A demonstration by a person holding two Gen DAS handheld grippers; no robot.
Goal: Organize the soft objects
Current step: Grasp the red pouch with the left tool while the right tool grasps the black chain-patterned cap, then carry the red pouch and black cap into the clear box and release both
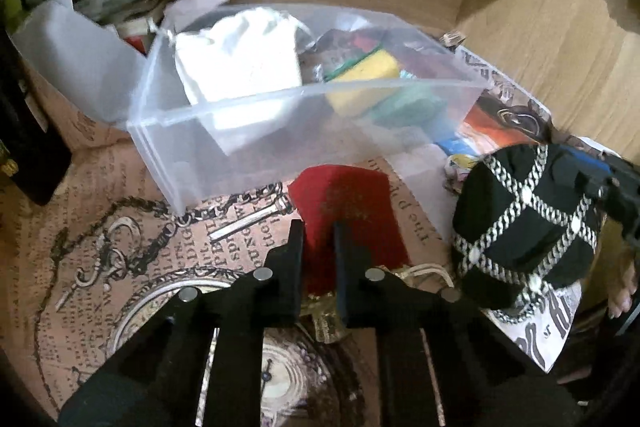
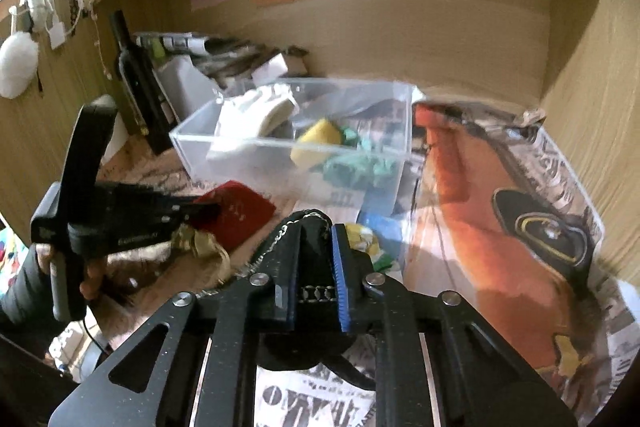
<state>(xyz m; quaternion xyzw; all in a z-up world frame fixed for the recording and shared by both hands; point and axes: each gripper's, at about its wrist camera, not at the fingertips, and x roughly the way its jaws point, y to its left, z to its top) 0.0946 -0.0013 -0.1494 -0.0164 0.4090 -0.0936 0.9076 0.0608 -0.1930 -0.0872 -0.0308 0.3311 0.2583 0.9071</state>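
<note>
We find the clear bin (image 1: 256, 131) part-filled; left claw (image 1: 318, 247) pinches the red sponge (image 1: 348, 203), right claw (image 2: 314, 267) pinches the black pouch (image 2: 308, 227), both unbinned.

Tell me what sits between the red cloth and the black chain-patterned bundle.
No object: only printed paper shows between the red cloth and the black chain-patterned bundle in the left wrist view. The clear bin sits behind that gap.

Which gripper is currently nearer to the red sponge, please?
Left. The left gripper is closed on the red sponge, while the right gripper sits off to its right, clamped on the black patterned cloth.
</note>
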